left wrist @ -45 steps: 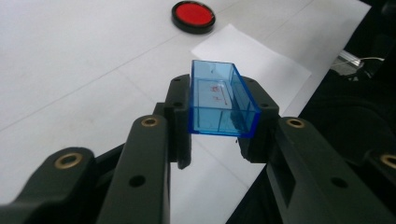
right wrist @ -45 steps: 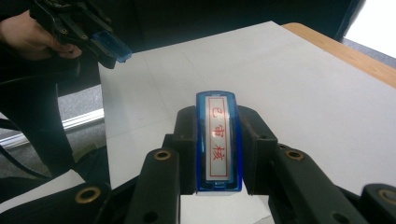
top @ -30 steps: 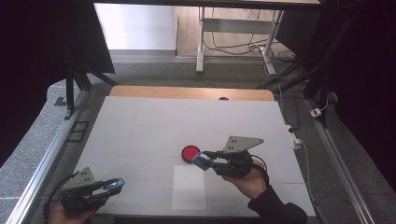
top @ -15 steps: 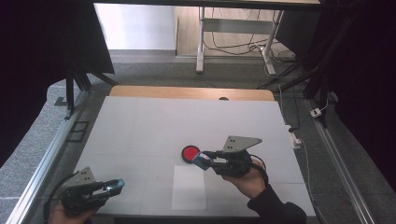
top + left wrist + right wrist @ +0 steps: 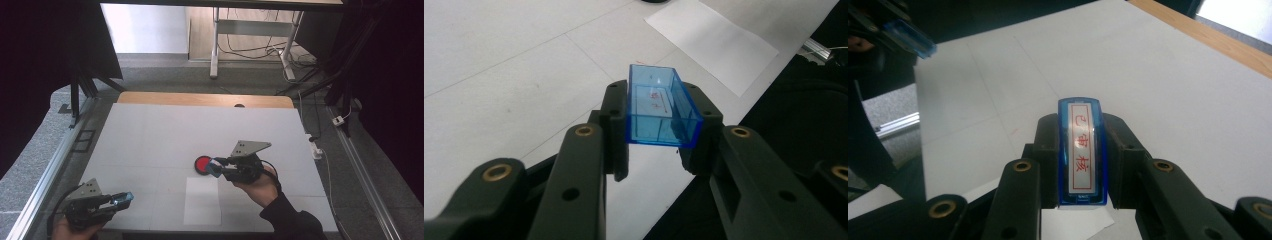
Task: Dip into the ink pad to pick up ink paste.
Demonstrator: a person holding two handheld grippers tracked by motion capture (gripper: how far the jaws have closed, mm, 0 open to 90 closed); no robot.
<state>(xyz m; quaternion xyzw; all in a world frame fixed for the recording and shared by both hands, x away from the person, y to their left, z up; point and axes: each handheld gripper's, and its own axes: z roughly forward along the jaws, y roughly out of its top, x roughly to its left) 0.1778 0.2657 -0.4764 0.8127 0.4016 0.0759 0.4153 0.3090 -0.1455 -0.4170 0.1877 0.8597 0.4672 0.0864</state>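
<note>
**Blue plastic stamp and its cap, one in each claw**

Blue translucent plastic marks both held items. The right claw (image 5: 216, 167) is pinching a blue stamp body (image 5: 1082, 150) by its long sides. In the right gripper view the stamp sits at centre frame, its long axis running up the frame, along the jaws and away from the camera. Its white label with red characters faces the camera. In the high view this claw sits right of centre, pointing toward the left of the frame, with its tip just beside a red round pad (image 5: 203, 163) on the table (image 5: 165, 130). Whether stamp and pad touch cannot be told.

The left claw (image 5: 123, 199) is pinching a blue cap (image 5: 659, 107), an open rectangular shell. In the left gripper view the cap lies at centre frame, long axis running up the frame and leaning slightly left, its open hollow facing up toward the camera. In the high view this claw is at the lower left, above the near edge of the table, pointing right.

A white sheet of paper (image 5: 202, 201) lies flat at lower centre of the high view, between the two claws and below the red pad. The two held parts are well apart.
</note>
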